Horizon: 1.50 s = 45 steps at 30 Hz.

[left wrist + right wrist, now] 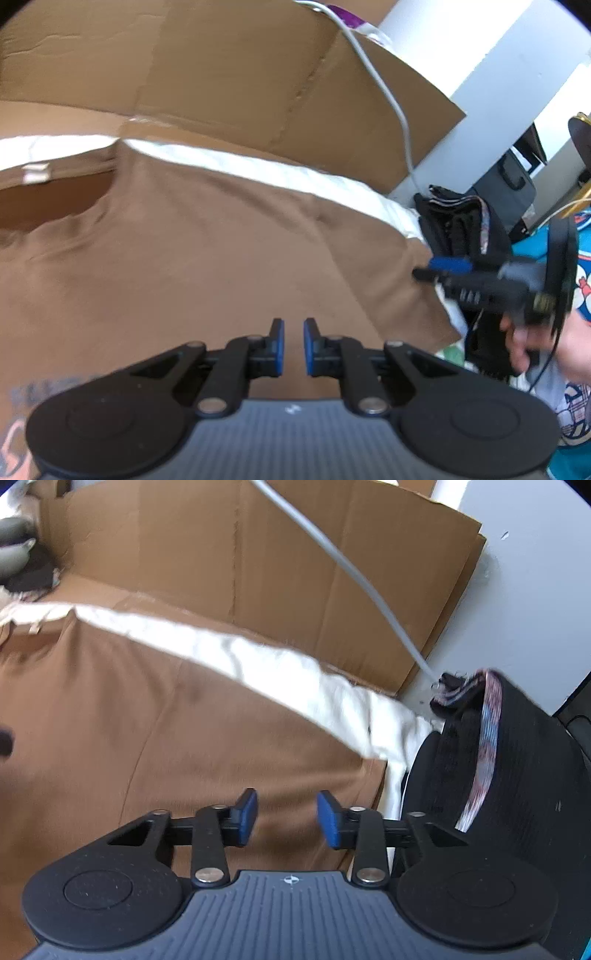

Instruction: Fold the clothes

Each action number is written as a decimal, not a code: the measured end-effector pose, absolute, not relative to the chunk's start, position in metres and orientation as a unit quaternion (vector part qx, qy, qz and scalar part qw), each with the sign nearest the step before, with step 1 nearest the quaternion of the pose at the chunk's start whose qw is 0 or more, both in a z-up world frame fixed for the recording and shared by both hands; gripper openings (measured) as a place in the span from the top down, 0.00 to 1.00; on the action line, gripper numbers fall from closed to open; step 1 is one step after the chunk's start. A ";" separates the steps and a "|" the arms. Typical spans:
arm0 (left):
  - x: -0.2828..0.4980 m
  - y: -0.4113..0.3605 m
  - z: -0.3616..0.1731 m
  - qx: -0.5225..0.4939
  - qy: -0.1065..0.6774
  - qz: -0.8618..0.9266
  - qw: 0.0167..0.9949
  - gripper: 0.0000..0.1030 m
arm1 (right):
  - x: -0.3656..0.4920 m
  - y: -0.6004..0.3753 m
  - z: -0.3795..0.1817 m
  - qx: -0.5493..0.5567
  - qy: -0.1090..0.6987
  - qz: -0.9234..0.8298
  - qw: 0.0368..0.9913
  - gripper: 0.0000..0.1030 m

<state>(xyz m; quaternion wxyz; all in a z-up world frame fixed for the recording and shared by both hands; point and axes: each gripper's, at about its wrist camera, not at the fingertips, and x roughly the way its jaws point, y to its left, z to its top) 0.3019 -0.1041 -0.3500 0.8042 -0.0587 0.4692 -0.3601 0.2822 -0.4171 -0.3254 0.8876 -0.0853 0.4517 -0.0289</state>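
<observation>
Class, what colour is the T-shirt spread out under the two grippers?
Brown. The T-shirt shows best in the left wrist view, where its neck opening is visible.

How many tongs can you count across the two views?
2: the left tongs over the brown shirt, the right tongs near its right edge. None seems hidden.

one brown shirt (pixel 192 266), one white sheet (pixel 295 672), two claws, one cable (pixel 351 576).

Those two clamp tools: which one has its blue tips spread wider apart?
The right gripper: a wide gap shows between its blue pads over the brown shirt. The left gripper has its pads nearly together, only a narrow slit between them.
</observation>
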 end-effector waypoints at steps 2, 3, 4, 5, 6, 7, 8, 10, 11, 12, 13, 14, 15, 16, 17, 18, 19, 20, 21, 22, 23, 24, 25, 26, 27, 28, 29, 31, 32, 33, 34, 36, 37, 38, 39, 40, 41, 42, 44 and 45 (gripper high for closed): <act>0.303 -0.113 -0.348 -0.053 0.467 -0.365 0.804 0.90 | 0.279 -0.422 -0.334 -0.074 0.458 -0.029 0.885 0.71; 0.302 -0.116 -0.347 -0.052 0.466 -0.368 0.803 0.90 | 0.276 -0.423 -0.338 -0.077 0.461 -0.030 0.883 0.73; 0.302 -0.118 -0.347 -0.050 0.465 -0.370 0.803 0.90 | 0.274 -0.423 -0.343 -0.087 0.463 -0.031 0.881 0.76; 0.301 -0.120 -0.347 -0.048 0.465 -0.371 0.802 0.90 | 0.276 -0.426 -0.352 -0.100 0.464 -0.033 0.879 0.78; 0.300 -0.122 -0.347 -0.045 0.466 -0.373 0.801 0.90 | 0.278 -0.428 -0.359 -0.114 0.465 -0.036 0.877 0.78; 0.299 -0.123 -0.348 -0.042 0.467 -0.373 0.801 0.90 | 0.276 -0.427 -0.360 -0.126 0.465 -0.040 0.876 0.78; 0.298 -0.124 -0.350 -0.041 0.469 -0.373 0.800 0.90 | 0.274 -0.426 -0.361 -0.138 0.465 -0.044 0.874 0.78; 0.295 -0.124 -0.353 -0.041 0.473 -0.371 0.798 0.90 | 0.270 -0.425 -0.363 -0.162 0.464 -0.052 0.869 0.78; 0.294 -0.124 -0.354 -0.042 0.474 -0.371 0.797 0.90 | 0.268 -0.424 -0.364 -0.174 0.464 -0.056 0.867 0.78; 0.294 -0.124 -0.355 -0.043 0.475 -0.371 0.797 0.90 | 0.266 -0.423 -0.364 -0.186 0.464 -0.061 0.864 0.78; 0.293 -0.124 -0.356 -0.043 0.476 -0.371 0.796 0.90 | 0.264 -0.422 -0.365 -0.198 0.463 -0.065 0.862 0.79; 0.293 -0.125 -0.356 -0.044 0.477 -0.372 0.795 0.90 | 0.262 -0.421 -0.366 -0.210 0.463 -0.069 0.859 0.80; 0.292 -0.126 -0.357 -0.045 0.477 -0.373 0.795 0.90 | 0.260 -0.420 -0.366 -0.219 0.461 -0.073 0.857 0.80; 0.292 -0.126 -0.357 -0.046 0.477 -0.373 0.795 0.90 | 0.258 -0.421 -0.361 -0.214 0.459 -0.073 0.859 0.80; 0.291 -0.128 -0.357 -0.047 0.477 -0.376 0.793 0.90 | 0.255 -0.421 -0.355 -0.200 0.456 -0.067 0.865 0.80; 0.290 -0.130 -0.358 -0.046 0.477 -0.380 0.791 0.90 | 0.252 -0.422 -0.350 -0.187 0.454 -0.062 0.869 0.79; 0.289 -0.131 -0.359 -0.046 0.477 -0.383 0.789 0.90 | 0.248 -0.422 -0.345 -0.178 0.454 -0.059 0.871 0.79; 0.288 -0.134 -0.359 -0.045 0.478 -0.386 0.788 0.90 | 0.244 -0.422 -0.341 -0.169 0.454 -0.055 0.873 0.79; 0.288 -0.136 -0.360 -0.045 0.478 -0.389 0.786 0.90 | 0.240 -0.422 -0.337 -0.160 0.454 -0.052 0.875 0.79; 0.287 -0.139 -0.361 -0.045 0.478 -0.392 0.785 0.90 | 0.236 -0.421 -0.334 -0.155 0.454 -0.049 0.876 0.79; 0.286 -0.142 -0.361 -0.046 0.477 -0.395 0.783 0.90 | 0.231 -0.421 -0.332 -0.150 0.455 -0.047 0.877 0.79; 0.286 -0.145 -0.361 -0.045 0.477 -0.399 0.782 0.90 | 0.227 -0.420 -0.331 -0.146 0.454 -0.045 0.878 0.79; 0.285 -0.148 -0.361 -0.042 0.476 -0.403 0.781 0.90 | 0.223 -0.419 -0.331 -0.143 0.453 -0.044 0.879 0.77; 0.283 -0.150 -0.360 -0.039 0.475 -0.407 0.779 0.90 | 0.219 -0.418 -0.332 -0.141 0.454 -0.045 0.879 0.74; 0.282 -0.153 -0.360 -0.036 0.475 -0.411 0.777 0.90 | 0.216 -0.419 -0.334 -0.139 0.456 -0.046 0.878 0.73; 0.280 -0.156 -0.360 -0.032 0.474 -0.415 0.776 0.90 | 0.215 -0.420 -0.337 -0.134 0.460 -0.046 0.877 0.71; 0.278 -0.159 -0.360 -0.029 0.474 -0.419 0.774 0.90 | 0.214 -0.420 -0.341 -0.130 0.463 -0.046 0.875 0.66; 0.275 -0.164 -0.361 -0.021 0.474 -0.425 0.771 0.90 | 0.212 -0.423 -0.347 -0.119 0.469 -0.050 0.874 0.63; 0.273 -0.166 -0.363 -0.019 0.475 -0.427 0.769 0.90 | 0.212 -0.424 -0.350 -0.111 0.471 -0.051 0.874 0.63; 0.272 -0.167 -0.364 -0.016 0.477 -0.428 0.768 0.90 | 0.212 -0.426 -0.353 -0.104 0.474 -0.050 0.873 0.63; 0.271 -0.168 -0.366 -0.014 0.478 -0.428 0.766 0.90 | 0.211 -0.426 -0.355 -0.097 0.477 -0.049 0.872 0.63; 0.269 -0.169 -0.368 -0.012 0.481 -0.429 0.765 0.90 | 0.210 -0.427 -0.358 -0.094 0.475 -0.045 0.874 0.65; 0.269 -0.169 -0.370 -0.012 0.482 -0.429 0.764 0.90 | 0.209 -0.427 -0.359 -0.096 0.474 -0.043 0.874 0.72; 0.268 -0.170 -0.370 -0.012 0.483 -0.430 0.763 0.90 | 0.208 -0.426 -0.358 -0.100 0.472 -0.041 0.875 0.81; 0.267 -0.170 -0.371 -0.011 0.484 -0.430 0.762 0.90 | 0.207 -0.425 -0.358 -0.105 0.471 -0.039 0.875 0.83; 0.267 -0.171 -0.372 -0.011 0.484 -0.431 0.761 0.90 | 0.205 -0.424 -0.357 -0.110 0.470 -0.038 0.875 0.89; 0.267 -0.171 -0.372 -0.012 0.485 -0.432 0.760 0.90 | 0.204 -0.423 -0.356 -0.117 0.469 -0.039 0.874 0.95; 0.266 -0.173 -0.372 -0.012 0.485 -0.434 0.760 0.90 | 0.203 -0.424 -0.355 -0.120 0.470 -0.044 0.873 0.95; 0.265 -0.175 -0.372 -0.012 0.484 -0.437 0.758 0.90 | 0.201 -0.427 -0.355 -0.118 0.478 -0.059 0.868 1.00; 0.264 -0.176 -0.372 -0.012 0.484 -0.439 0.757 0.90 | 0.200 -0.431 -0.355 -0.111 0.483 -0.070 0.866 1.00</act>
